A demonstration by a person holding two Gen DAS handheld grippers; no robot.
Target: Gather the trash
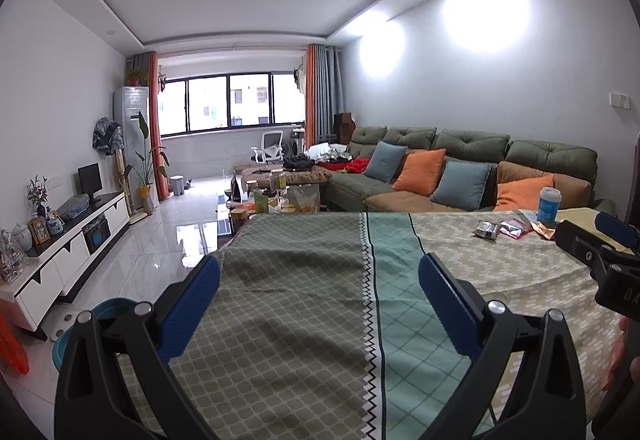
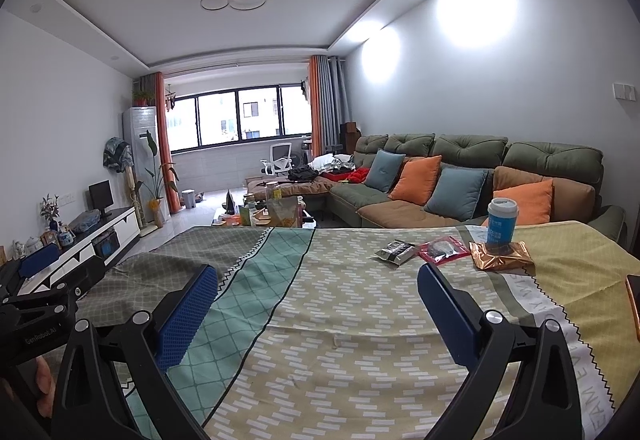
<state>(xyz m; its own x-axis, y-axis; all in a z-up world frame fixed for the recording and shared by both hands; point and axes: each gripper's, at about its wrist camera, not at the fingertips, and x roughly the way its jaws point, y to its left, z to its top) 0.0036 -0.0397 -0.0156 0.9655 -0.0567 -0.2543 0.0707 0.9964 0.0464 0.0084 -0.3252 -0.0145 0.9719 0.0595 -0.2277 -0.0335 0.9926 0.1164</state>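
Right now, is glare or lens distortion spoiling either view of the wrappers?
Right wrist: wall glare is blown out, yet the wrappers stay sharp. Left wrist: fisheye bends the table edge, and the wrappers look small.

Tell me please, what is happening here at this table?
A person holds a two-finger gripper in each hand above a table covered with a patterned cloth. The left gripper and the right gripper are both open and hold nothing. The trash lies untouched at the far side: a silver wrapper, a red packet and a gold wrapper. A blue and white cup stands on the gold wrapper. Collecting appears not yet begun.
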